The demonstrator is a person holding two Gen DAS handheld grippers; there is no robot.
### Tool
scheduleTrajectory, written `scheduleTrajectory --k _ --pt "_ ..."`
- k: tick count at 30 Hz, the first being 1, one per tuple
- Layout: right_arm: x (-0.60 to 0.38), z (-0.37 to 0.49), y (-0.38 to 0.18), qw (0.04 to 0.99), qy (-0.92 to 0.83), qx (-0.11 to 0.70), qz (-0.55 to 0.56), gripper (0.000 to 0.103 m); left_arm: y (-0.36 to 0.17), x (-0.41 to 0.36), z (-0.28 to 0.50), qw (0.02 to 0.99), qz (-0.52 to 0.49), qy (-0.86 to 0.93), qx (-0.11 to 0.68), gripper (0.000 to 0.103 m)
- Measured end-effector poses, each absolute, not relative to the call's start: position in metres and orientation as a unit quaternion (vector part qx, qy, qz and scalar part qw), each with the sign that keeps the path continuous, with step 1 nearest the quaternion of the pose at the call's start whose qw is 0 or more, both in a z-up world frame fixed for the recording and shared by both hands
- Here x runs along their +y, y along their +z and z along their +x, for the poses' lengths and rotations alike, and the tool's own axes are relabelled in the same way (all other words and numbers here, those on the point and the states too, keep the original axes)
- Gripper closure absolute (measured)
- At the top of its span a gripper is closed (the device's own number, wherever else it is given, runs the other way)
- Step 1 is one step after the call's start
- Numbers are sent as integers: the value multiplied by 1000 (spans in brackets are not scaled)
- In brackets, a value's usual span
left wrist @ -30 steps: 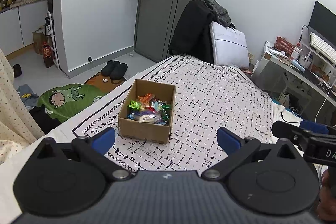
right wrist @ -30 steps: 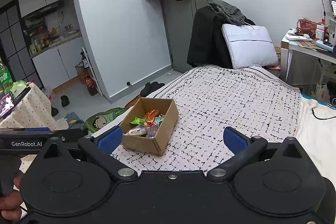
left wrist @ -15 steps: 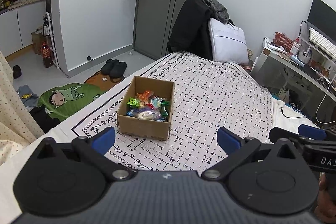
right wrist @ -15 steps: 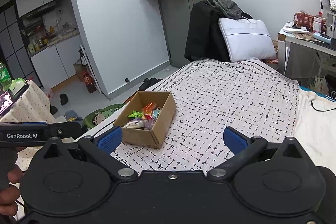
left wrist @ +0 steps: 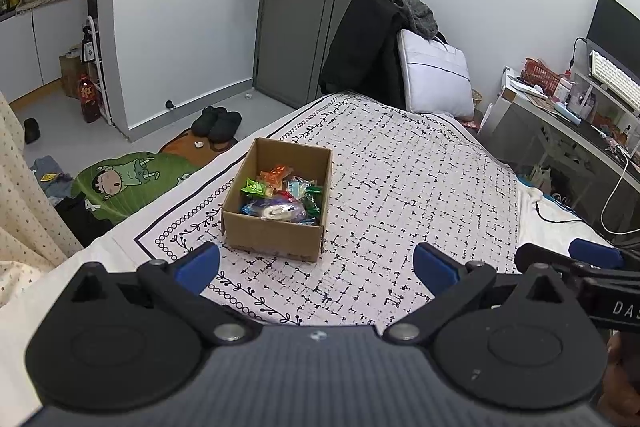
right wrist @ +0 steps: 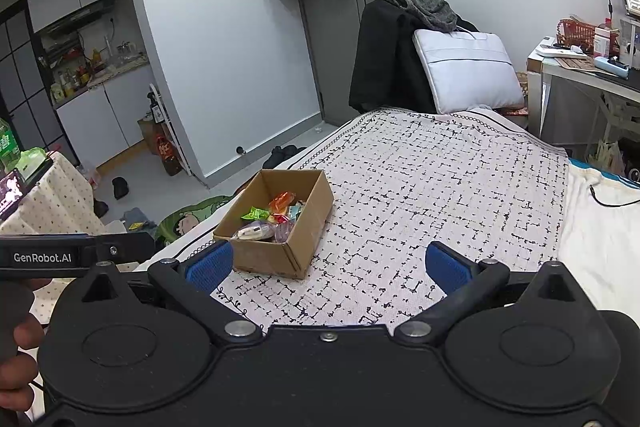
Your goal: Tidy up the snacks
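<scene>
1. While both claws hang above the near edge of the bed (left wrist: 420, 163), the left claw (left wrist: 316, 265) stands released, blue pads wide apart, nothing between them.
2. Right claw (right wrist: 328, 265): likewise spread, empty.
3. Snacks (left wrist: 282, 197) lie heaped inside the cardboard box (left wrist: 272, 239); no wrapper shows loose on the patterned cover.
4. Box sits ahead of both claws, slightly left of centre in each view, well apart from the pads.
5. Judgement: the scene fits snacks already gathered, or a box awaiting sorting out.
6. For any reach: come down from above, clear the box walls, pinch one wrapper only.
</scene>
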State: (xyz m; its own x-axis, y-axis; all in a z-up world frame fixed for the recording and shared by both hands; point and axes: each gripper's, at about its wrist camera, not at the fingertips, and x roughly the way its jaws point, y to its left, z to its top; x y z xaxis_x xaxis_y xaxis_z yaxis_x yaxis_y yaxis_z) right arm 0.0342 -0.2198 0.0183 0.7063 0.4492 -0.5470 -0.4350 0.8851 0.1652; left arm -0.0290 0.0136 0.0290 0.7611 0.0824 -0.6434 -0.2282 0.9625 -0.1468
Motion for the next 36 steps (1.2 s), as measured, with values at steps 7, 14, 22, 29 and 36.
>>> scheduleTrajectory --k 7,14,22,29,36 --pt "-221 35 18 924 237 300 13 0 29 14 -30 932 -111 83 336 0" --pt "-221 35 18 924 237 300 13 0 28 14 -30 931 -110 83 337 0" --pt "-223 35 16 924 236 301 14 0 28 14 -30 931 -111 83 337 0" --pt "-222 35 16 924 236 301 13 0 27 14 -30 931 -112 83 338 0" --pt "-222 35 16 924 236 301 13 0 25 12 -31 930 -114 83 339 0"
